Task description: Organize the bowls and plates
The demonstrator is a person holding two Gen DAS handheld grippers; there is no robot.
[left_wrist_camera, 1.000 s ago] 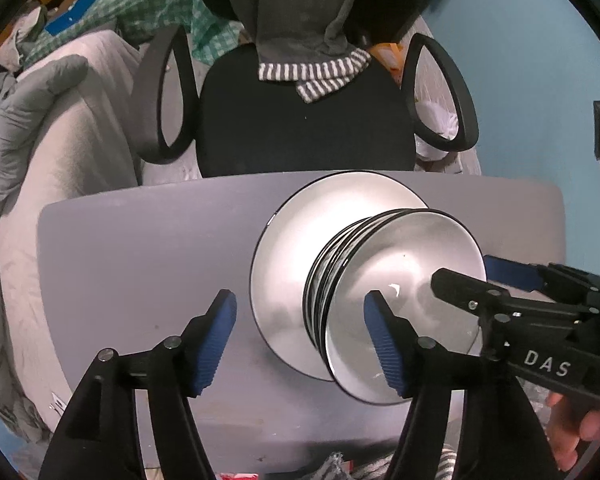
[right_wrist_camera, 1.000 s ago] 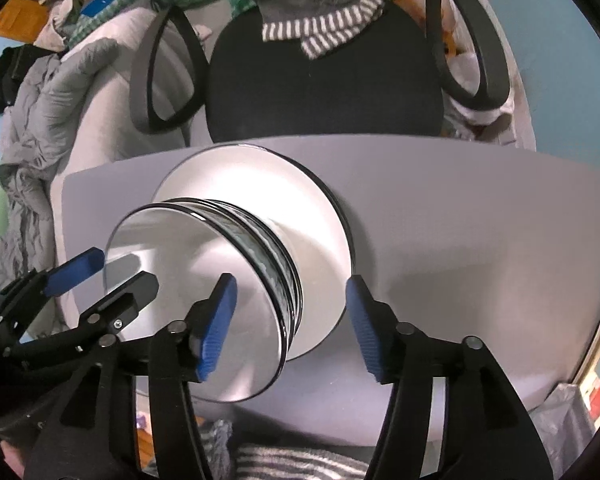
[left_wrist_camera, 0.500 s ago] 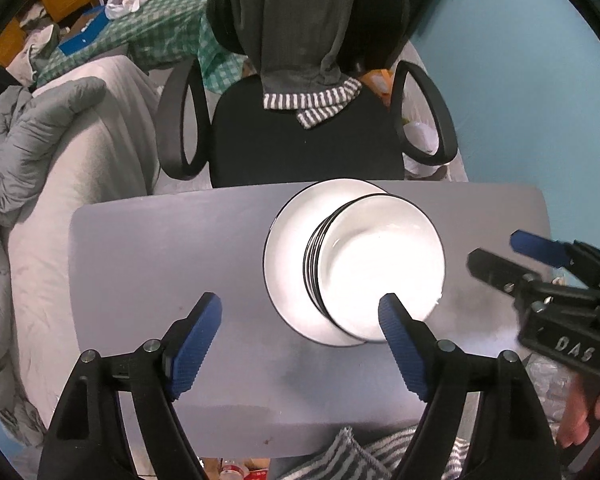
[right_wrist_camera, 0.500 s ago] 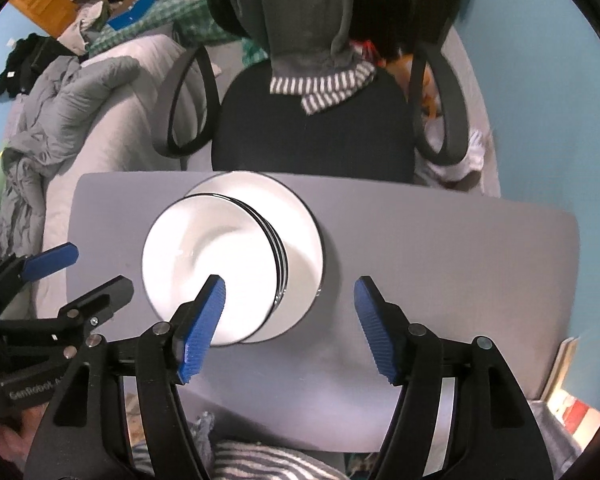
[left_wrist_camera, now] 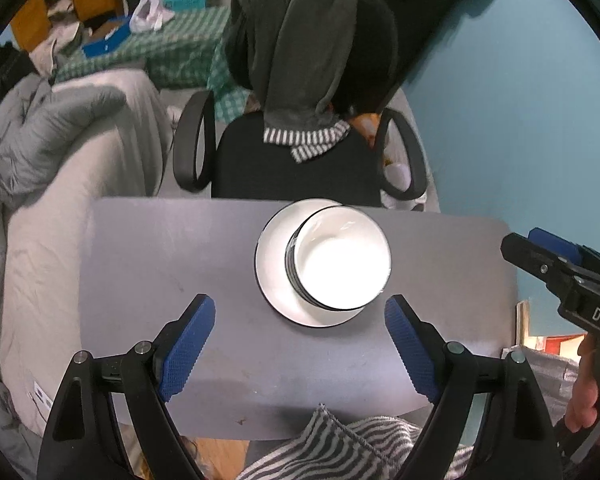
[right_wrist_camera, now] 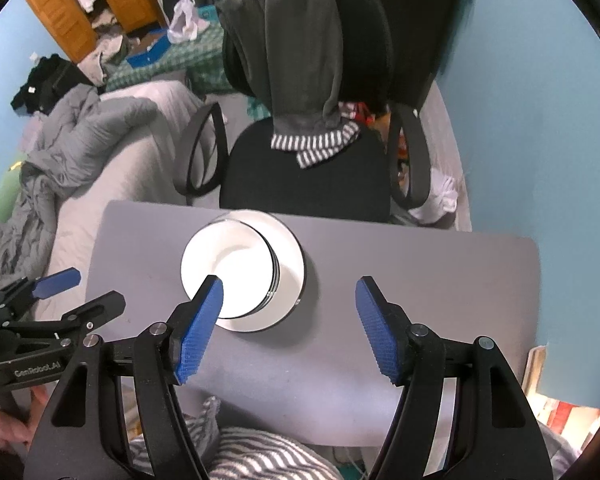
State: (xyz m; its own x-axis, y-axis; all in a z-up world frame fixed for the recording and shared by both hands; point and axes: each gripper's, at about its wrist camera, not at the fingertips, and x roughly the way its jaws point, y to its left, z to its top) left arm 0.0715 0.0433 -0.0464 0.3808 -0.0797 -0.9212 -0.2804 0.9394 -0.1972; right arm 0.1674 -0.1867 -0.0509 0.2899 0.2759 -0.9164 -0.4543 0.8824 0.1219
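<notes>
Lying beyond both fingers (left_wrist_camera: pixel 188 346): stacked bowls (left_wrist_camera: pixel 342 264)

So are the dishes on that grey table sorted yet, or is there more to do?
It looks about finished. The white black-rimmed bowls sit stacked on the wide white plate on the grey table. Nothing is in hand: the left gripper and right gripper hang empty above it, their jaws having just been opening. No other loose dishes are visible.
</notes>
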